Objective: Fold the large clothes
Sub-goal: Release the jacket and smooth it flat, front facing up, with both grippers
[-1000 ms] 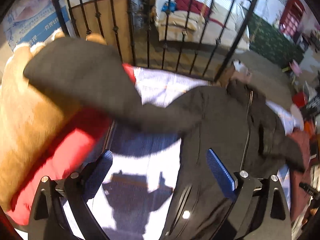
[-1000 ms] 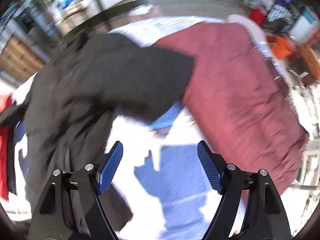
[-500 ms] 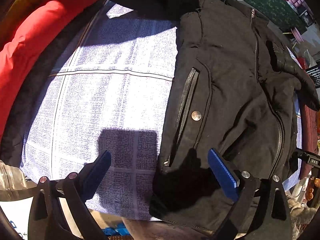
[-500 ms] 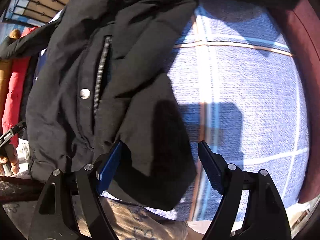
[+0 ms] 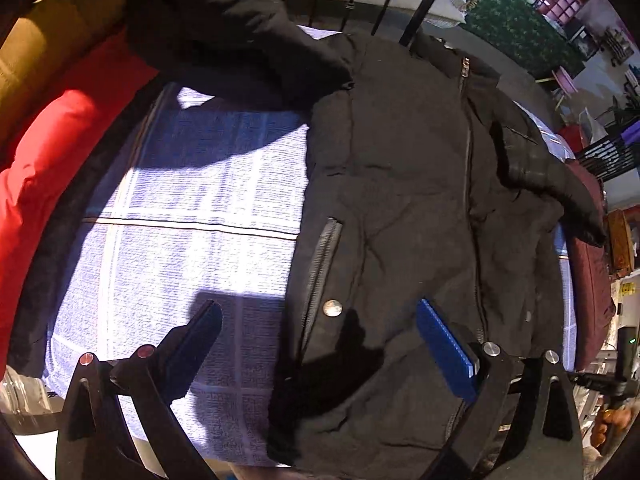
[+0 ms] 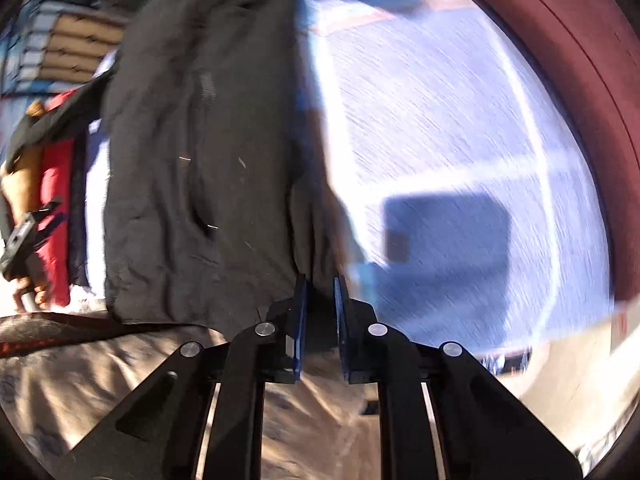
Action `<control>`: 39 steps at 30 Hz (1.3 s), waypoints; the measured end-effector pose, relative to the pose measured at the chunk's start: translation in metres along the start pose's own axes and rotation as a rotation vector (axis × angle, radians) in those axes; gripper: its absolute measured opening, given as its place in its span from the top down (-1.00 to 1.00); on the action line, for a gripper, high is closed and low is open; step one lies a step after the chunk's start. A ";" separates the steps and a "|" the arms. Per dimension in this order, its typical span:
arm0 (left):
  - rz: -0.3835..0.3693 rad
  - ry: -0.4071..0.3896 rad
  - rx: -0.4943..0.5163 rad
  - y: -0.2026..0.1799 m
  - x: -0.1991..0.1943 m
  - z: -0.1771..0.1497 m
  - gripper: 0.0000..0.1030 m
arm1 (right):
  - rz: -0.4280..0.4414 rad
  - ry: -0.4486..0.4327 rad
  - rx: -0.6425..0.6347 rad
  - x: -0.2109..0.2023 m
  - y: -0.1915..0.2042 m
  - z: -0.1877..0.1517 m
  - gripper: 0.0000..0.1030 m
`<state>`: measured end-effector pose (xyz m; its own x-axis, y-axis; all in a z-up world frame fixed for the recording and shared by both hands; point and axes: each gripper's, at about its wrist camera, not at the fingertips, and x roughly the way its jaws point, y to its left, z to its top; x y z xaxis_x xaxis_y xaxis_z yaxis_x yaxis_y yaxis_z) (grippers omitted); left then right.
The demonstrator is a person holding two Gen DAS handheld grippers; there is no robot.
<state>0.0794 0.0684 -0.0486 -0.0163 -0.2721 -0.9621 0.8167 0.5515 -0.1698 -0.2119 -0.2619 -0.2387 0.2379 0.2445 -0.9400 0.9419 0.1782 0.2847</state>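
Observation:
A black padded jacket [image 5: 400, 200] lies front up on a pale blue checked blanket [image 5: 192, 240], with its zip and a snap button showing. My left gripper [image 5: 320, 336] hangs open just above the jacket's near hem; one pad is over the blanket and the other over the jacket. In the right wrist view the jacket [image 6: 200, 160] fills the left half. There my right gripper [image 6: 320, 296] has its pads close together at the jacket's near right hem corner, with dark cloth pinched between them. One sleeve [image 5: 240, 40] stretches to the far left.
A red garment [image 5: 48, 152] and a tan one [image 5: 40, 52] lie along the left. A maroon garment [image 6: 580, 40] borders the blanket [image 6: 460, 120] on the right. Black iron bars [image 5: 424, 4] stand behind. A hand with the other gripper [image 6: 24, 236] shows at left.
My right gripper has dropped to the jacket's near hem and its jaws have gone from wide open to shut on the cloth. The left gripper has sunk towards the hem and stays open.

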 end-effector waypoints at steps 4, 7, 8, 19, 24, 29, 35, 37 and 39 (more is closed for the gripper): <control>-0.036 0.041 0.045 -0.022 0.016 -0.008 -0.85 | -0.118 0.027 0.055 0.016 -0.016 -0.013 0.99; -0.049 0.075 0.109 -0.044 0.026 -0.018 -0.85 | -0.152 -0.076 0.038 -0.006 0.002 -0.001 0.91; -0.053 0.082 0.134 -0.052 0.028 -0.021 -0.85 | -0.152 -0.111 0.026 -0.014 0.010 0.005 0.71; -0.024 0.056 0.140 -0.057 0.025 -0.020 -0.85 | -0.325 -0.119 -0.401 0.014 0.124 0.018 -0.57; -0.015 0.074 0.067 -0.040 0.027 -0.023 -0.85 | -0.289 -0.082 -0.454 0.024 0.132 0.002 0.59; -0.017 0.077 0.074 -0.040 0.029 -0.022 -0.85 | -0.130 -0.082 -0.200 -0.005 0.062 0.014 0.68; -0.009 0.094 0.147 -0.057 0.039 -0.021 -0.85 | -0.048 -0.032 -0.026 0.028 0.019 0.018 0.68; -0.006 0.089 0.170 -0.062 0.039 -0.023 -0.85 | -0.112 -0.038 -0.062 0.029 0.034 0.021 0.58; 0.007 0.087 0.186 -0.063 0.038 -0.025 -0.85 | -0.238 -0.085 -0.149 0.016 0.057 0.018 0.32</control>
<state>0.0128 0.0434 -0.0798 -0.0535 -0.1953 -0.9793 0.9094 0.3956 -0.1286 -0.1497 -0.2651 -0.2404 0.0398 0.0997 -0.9942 0.9297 0.3609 0.0734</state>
